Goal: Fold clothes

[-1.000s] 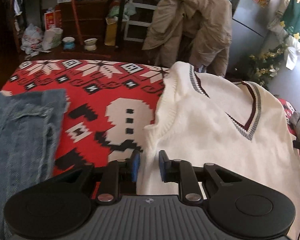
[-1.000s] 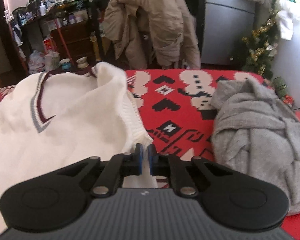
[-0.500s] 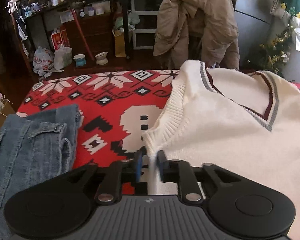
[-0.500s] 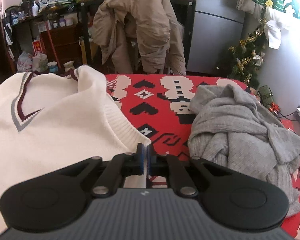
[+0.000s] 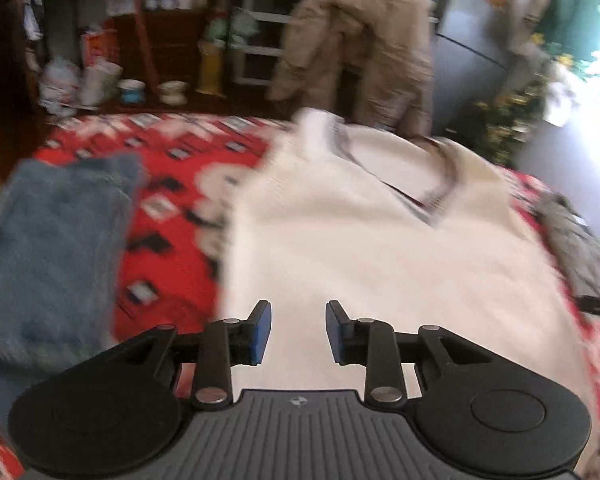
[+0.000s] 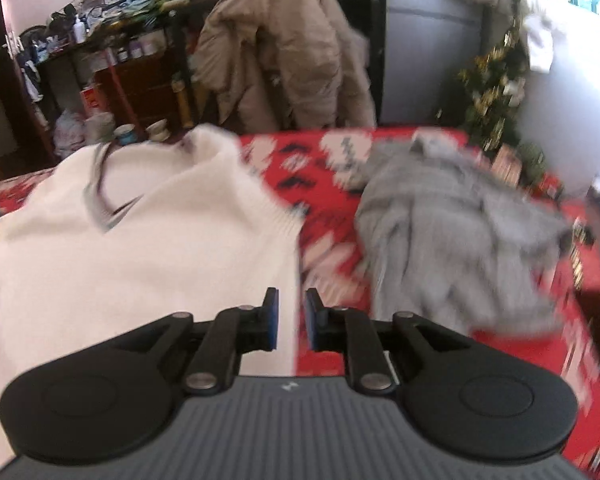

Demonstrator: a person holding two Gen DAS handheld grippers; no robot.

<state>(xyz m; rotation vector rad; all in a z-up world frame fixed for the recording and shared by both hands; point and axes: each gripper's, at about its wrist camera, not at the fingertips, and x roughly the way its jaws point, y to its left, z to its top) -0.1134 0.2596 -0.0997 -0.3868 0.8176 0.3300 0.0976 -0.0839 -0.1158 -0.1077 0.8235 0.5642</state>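
No writing can be read; both views are blurred. The white vest [image 5: 380,248] lies on the red blanket [image 5: 172,216]. Left gripper [image 5: 298,330] and right gripper [image 6: 291,318] gape, holding nothing. Jeans [image 5: 56,248] at 9 o'clock show only in the left view; the grey sweater [image 6: 452,240] at 2 o'clock shows fully only in the right.

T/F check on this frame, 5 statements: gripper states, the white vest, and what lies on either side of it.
1. The left gripper is open. True.
2. The right gripper is clamped on the white vest. False: its jaws stand apart, with the vest's edge between them and nothing pinched.
3. Blue jeans lie on the vest's left side. True.
4. The grey garment is neatly folded. False: it sits in a crumpled heap.
5. The vest lies on a plain blue blanket. False: the blanket is red with a white and black pattern.
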